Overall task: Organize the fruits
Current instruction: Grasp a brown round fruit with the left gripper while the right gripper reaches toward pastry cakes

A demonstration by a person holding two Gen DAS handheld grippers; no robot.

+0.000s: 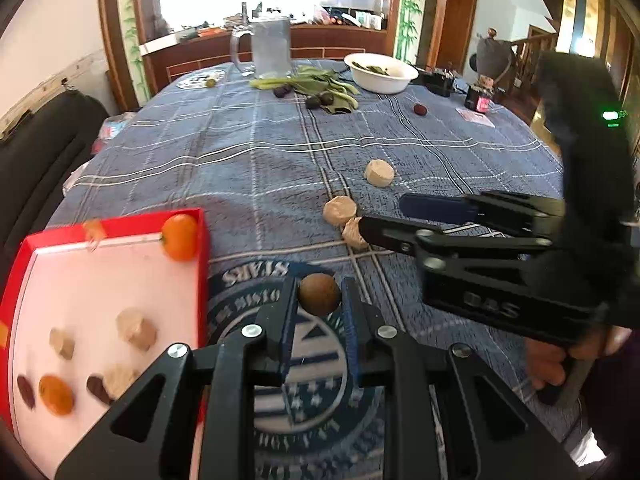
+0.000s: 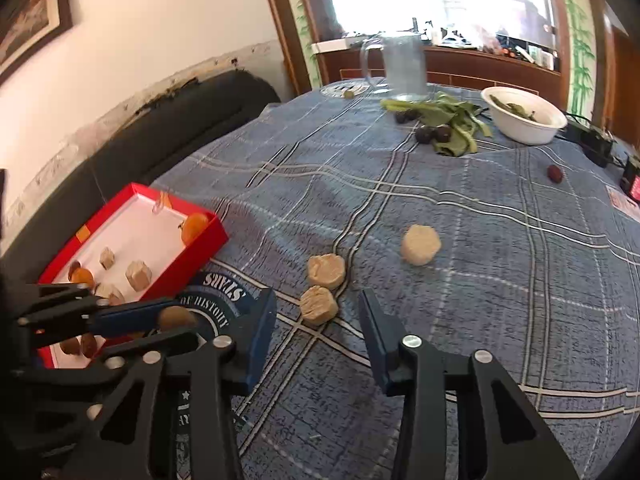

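My left gripper [image 1: 319, 282] is shut on a round brown fruit [image 1: 319, 294], held above the blue checked tablecloth just right of the red tray [image 1: 202, 240]. The tray's white floor holds small orange fruits [image 1: 181, 237], beige chunks and dark pieces. The right wrist view shows this same left gripper [image 2: 180, 318] with the brown fruit [image 2: 176, 317] beside the tray [image 2: 208, 248]. My right gripper [image 2: 317, 296] is open, and the nearest beige piece [image 2: 319, 305] lies on the cloth between its fingertips, untouched by the pads. Two more beige pieces [image 2: 326, 271] [image 2: 421, 245] lie beyond.
At the far end of the table stand a glass mug [image 1: 270, 46], a white bowl [image 1: 380, 72] and green leaves with dark fruits [image 1: 320, 88]. A red date [image 1: 420, 109] lies alone. A black sofa [image 1: 36, 152] runs along the left edge.
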